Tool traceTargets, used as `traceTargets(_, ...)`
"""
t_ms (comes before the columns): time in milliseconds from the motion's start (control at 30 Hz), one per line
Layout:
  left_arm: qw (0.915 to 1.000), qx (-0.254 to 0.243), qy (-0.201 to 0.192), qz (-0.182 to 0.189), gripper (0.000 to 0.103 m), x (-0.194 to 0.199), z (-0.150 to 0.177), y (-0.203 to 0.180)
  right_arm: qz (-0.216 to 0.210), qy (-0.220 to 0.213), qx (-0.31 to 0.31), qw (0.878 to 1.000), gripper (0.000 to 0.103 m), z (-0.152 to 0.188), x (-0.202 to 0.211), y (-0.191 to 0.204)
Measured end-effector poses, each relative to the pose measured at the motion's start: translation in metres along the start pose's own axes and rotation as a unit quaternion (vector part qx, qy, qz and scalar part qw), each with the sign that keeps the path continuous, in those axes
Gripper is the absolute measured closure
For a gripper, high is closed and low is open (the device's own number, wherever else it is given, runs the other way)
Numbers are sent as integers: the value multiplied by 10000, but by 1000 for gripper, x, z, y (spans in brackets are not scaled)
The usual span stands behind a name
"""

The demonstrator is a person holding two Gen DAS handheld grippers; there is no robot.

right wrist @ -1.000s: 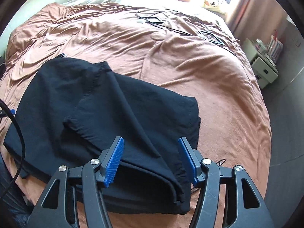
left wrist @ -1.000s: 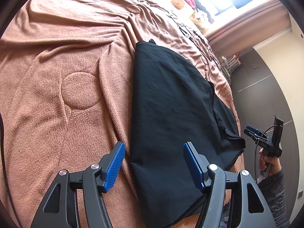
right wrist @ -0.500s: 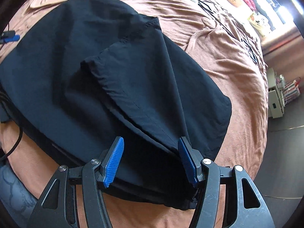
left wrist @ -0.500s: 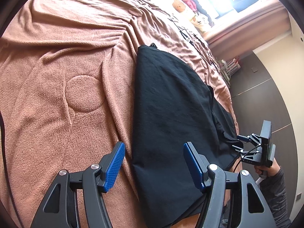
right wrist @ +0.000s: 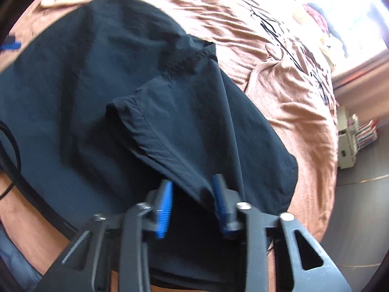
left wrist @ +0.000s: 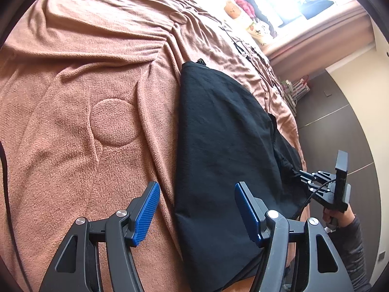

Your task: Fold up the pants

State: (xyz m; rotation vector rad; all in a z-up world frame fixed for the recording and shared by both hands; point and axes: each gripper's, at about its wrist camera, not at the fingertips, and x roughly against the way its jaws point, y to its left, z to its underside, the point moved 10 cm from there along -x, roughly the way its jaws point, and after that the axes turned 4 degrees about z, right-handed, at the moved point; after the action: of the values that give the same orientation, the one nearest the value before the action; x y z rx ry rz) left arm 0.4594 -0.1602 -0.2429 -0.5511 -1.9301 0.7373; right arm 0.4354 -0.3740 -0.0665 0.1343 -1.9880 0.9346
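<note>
Pants (right wrist: 170, 97): right gripper (right wrist: 192, 194) half-closed around the 6 o'clock fold, may slip; left gripper (left wrist: 194, 209) apart, idle.

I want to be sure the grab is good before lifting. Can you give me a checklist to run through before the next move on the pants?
1. Right gripper has cloth between its pads: ok, a raised fold of the pants sits between them.
2. Right jaws fully clamped: cannot tell, a gap shows and the picture is blurred.
3. Left gripper free: ok, wide open, holding nothing.
4. Left gripper over the pants edge: ok, one pad over the blanket, the other over black cloth.
5. Cable clear of the cloth: not ok, it crosses the pants' left side.
6. Number of layers pinched: cannot tell.
</note>
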Motion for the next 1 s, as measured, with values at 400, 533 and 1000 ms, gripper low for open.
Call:
traceTargets(400, 10000, 21, -3, -11, 37, 1, 0, 0, -974, -646, -2403, 9636, 101, 14, 21, -86)
traceTargets(533, 10000, 21, 1, -6, 37, 1, 0, 0, -1241, -723, -3269, 9341, 102, 26, 16, -116)
traceTargets(1000, 10000, -3, 74, -12, 37, -4, 2, 1, -1111, -129, -4563, 8828, 103, 65, -17, -151)
